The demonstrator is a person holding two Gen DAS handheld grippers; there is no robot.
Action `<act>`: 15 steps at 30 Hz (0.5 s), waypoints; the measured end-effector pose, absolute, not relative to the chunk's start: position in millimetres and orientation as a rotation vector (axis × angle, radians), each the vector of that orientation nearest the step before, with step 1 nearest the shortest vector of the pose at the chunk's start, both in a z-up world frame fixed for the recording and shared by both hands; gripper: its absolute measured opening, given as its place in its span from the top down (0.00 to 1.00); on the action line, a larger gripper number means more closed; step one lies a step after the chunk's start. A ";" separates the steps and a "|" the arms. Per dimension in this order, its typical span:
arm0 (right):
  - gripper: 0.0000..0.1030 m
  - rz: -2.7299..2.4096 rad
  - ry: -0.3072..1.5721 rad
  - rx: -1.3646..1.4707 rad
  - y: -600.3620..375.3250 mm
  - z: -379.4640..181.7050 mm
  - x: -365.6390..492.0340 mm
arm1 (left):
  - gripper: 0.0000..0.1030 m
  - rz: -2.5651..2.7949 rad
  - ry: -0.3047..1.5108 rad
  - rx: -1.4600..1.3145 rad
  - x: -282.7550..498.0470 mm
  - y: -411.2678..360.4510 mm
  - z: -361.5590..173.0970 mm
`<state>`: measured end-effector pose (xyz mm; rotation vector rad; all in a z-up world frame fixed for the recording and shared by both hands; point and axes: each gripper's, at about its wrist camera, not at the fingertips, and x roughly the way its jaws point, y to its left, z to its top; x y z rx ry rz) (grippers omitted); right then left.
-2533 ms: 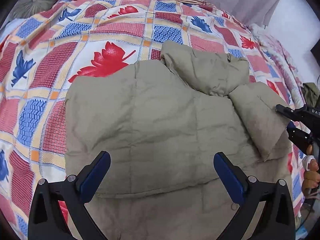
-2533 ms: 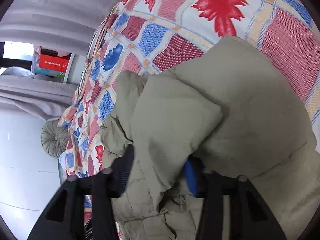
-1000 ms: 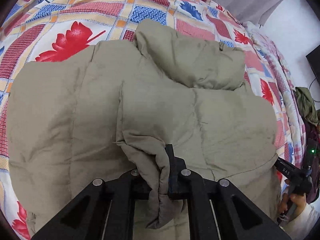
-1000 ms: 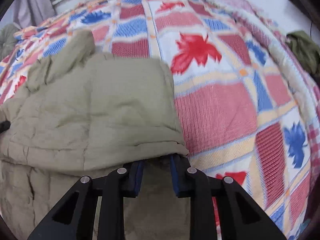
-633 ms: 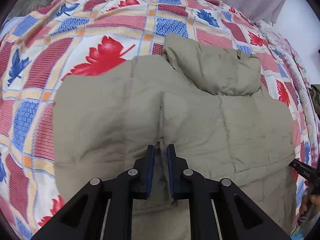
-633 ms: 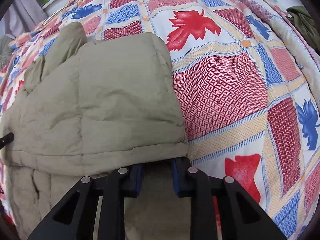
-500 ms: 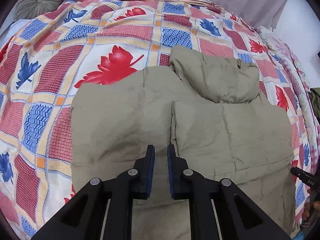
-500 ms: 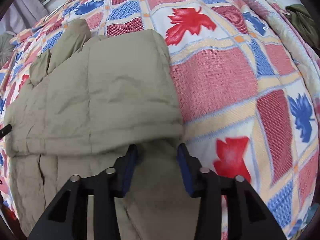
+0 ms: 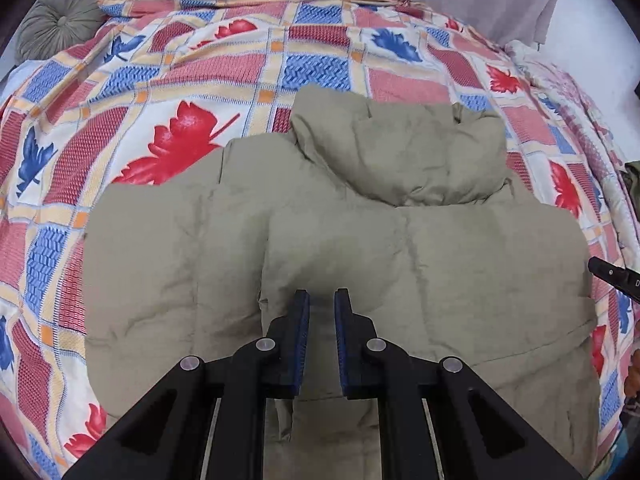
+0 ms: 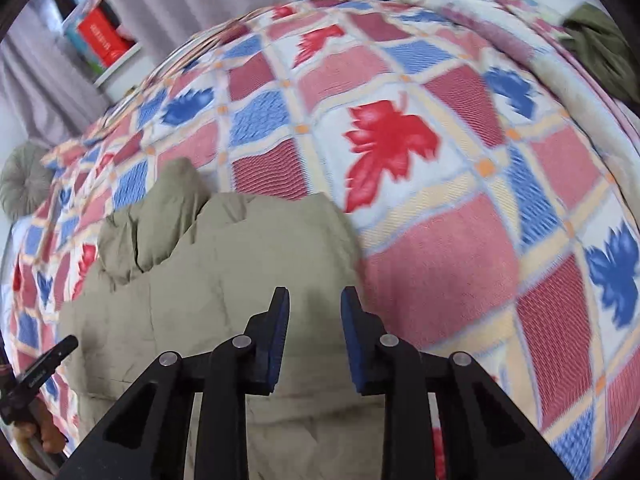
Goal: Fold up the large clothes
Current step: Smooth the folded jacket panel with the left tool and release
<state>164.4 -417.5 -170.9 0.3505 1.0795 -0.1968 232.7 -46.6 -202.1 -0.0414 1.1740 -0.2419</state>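
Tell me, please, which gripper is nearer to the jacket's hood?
Probably the left. The left gripper is over the jacket body, pointing at the hood just ahead. The right gripper is at the jacket's side edge, hood off to its left.

1. A single white letter "D" is seen on the black body of the right gripper [image 9: 618,278], at the right edge of the left wrist view; the rest of the marking is cut off by the picture's edge.
2. White lettering is printed along the black body of the left gripper [image 10: 38,376] in the right wrist view, but it is too small and blurred to be read.
3. White lettering is carried on the red box [image 10: 105,38] on the shelf by the curtain in the right wrist view; it is too blurred to be read.
4. No other text, number or sign can be read.
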 end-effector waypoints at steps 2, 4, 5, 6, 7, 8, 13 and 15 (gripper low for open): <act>0.71 -0.209 1.127 0.307 -409.0 -192.9 168.5 | 0.86 -0.244 1.184 -0.058 236.7 -44.4 -218.4; 0.72 -0.232 1.161 0.294 -410.3 -216.6 169.5 | 0.86 -0.261 1.184 -0.066 240.5 -44.7 -229.0; 0.72 -0.240 1.166 0.308 -414.0 -227.4 168.9 | 0.86 -0.269 1.181 -0.064 241.6 -46.0 -232.0; 0.74 -0.242 1.162 0.326 -418.0 -233.8 168.1 | 0.86 -0.273 1.177 -0.056 243.1 -48.1 -234.1; 0.74 -0.245 1.153 0.345 -421.4 -238.4 167.9 | 0.86 -0.273 1.178 -0.048 244.1 -50.6 -235.4; 0.74 -0.249 1.140 0.352 -422.8 -241.0 167.6 | 0.86 -0.271 1.174 -0.037 244.9 -53.0 -237.0; 0.73 -0.262 1.138 0.292 -417.3 -236.2 168.8 | 0.86 -0.238 1.177 0.014 240.1 -56.5 -229.3; 0.71 -0.267 1.143 0.274 -415.2 -226.4 164.8 | 0.86 -0.237 1.167 0.025 232.9 -51.9 -218.8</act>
